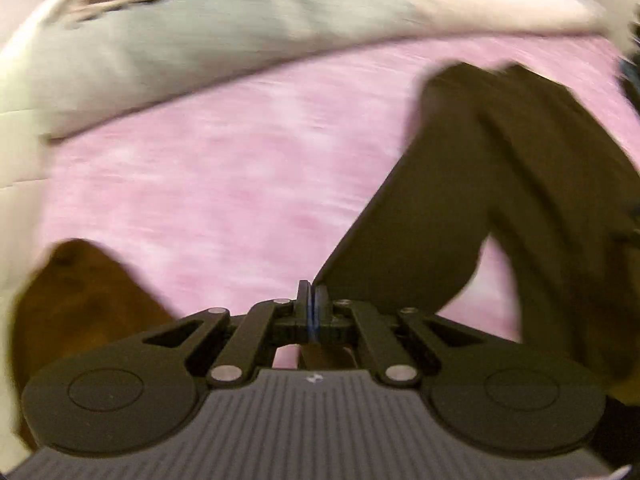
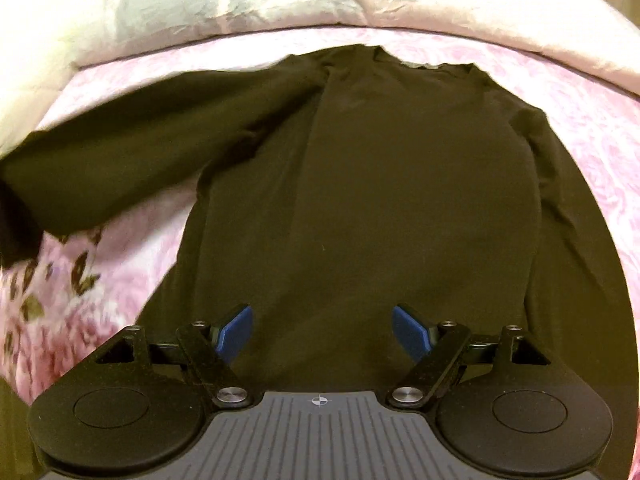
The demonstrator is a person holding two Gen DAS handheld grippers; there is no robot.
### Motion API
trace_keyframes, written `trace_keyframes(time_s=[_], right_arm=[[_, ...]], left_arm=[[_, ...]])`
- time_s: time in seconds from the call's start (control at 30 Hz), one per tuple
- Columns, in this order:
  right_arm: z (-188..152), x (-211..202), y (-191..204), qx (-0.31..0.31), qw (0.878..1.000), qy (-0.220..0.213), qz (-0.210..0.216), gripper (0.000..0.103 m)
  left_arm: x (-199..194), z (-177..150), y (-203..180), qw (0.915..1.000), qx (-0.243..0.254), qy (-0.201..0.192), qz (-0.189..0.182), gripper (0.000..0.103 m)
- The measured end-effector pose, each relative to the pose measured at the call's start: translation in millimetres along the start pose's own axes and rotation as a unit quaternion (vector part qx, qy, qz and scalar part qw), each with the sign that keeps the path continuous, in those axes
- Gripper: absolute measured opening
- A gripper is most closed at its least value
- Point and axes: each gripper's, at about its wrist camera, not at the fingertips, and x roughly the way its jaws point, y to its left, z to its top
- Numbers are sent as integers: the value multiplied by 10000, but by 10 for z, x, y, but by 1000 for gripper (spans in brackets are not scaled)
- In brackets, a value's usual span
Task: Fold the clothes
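Your left gripper (image 1: 311,300) has its two fingers pressed together on the end of the dark shirt's sleeve (image 1: 420,216). From the pinch, the sleeve runs up and to the right of the tongs and hangs lifted over the pink floral bedspread (image 1: 224,184). Left of the tongs, low in that view, sits a brown shape (image 1: 80,300) too blurred to name. Ahead and to the left, the bedspread lies bare up to the pale bedding (image 1: 180,48) that borders its far edge. This whole view is smeared by motion, so finer edges cannot be told.

Your right gripper (image 2: 322,330) has its fingers spread wide apart, blue pads (image 2: 236,332) facing each other, holding nothing. The tongs hang over the lower body of the dark shirt (image 2: 380,200), which lies spread flat on the bedspread (image 2: 132,264), collar away from you. Left of these tongs, the shirt's side edge runs up toward the armpit, with bare bedspread beside it; the lifted sleeve (image 2: 132,160) stretches out to the far left of the frame, blurred. Right of the tongs, the other sleeve (image 2: 568,208) lies alongside the body, with a strip of bedspread beyond it. Straight ahead past the collar, the pale bedding (image 2: 360,4) crosses the top of the view.
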Motion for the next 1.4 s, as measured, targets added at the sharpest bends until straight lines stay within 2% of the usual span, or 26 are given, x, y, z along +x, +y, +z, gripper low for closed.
trace_keyframes(time_s=[0.1,0.17,0.23,0.3,0.43,0.6,0.77,0.87,1.0,1.17,1.2,1.23,1.27,1.33,1.4], right_arm=[[39,13,225,117,9998,-32,-173,80],[65,9,363,148,9995,-47,-280,80],[73,-12,463,192,9991,-37,-389,81],[60,-35,496,280,9984,1,-487,81],[-16,-112,383,716,9943,71,-781,81],[-166,-391,-43,1281,9843,6,-1216,81],[-514,-641,-762,1638,9709,64,-1746,81],[-790,-726,-1316,1864,9650,106,-1844,81],[-1172,-698,-2172,2060,9612,155,-1830,81],[-1493,-579,-3051,1939,9678,255,-1582,80],[-1548,-548,-3162,1867,9708,303,-1477,68],[-1605,-514,-3249,1781,9741,362,-1346,43],[-1643,-463,-3307,1669,9774,464,-1213,38],[-1693,-368,-3355,1410,9835,577,-973,38],[-1718,-359,-3348,1194,9874,527,-900,38]], left_arm=[[185,134,600,9989,-222,7,411,1],[360,232,812,9970,-306,74,713,1],[475,271,857,9953,-251,16,930,6],[536,246,816,9964,-283,-36,793,8],[635,149,400,9999,39,24,104,15],[615,115,-515,9960,593,64,-673,17],[554,189,-1606,9852,1178,-53,-1246,21],[512,263,-2331,9760,1618,-145,-1453,24],[537,310,-3332,9641,2184,-123,-1508,25],[686,389,-4558,9495,2641,198,-1684,25],[703,412,-4789,9459,2731,245,-1737,25],[707,432,-4980,9419,2822,276,-1802,25],[708,451,-5137,9379,2914,299,-1861,26],[699,493,-5408,9296,3124,314,-1929,26],[703,538,-5567,9250,3267,333,-1911,27]])
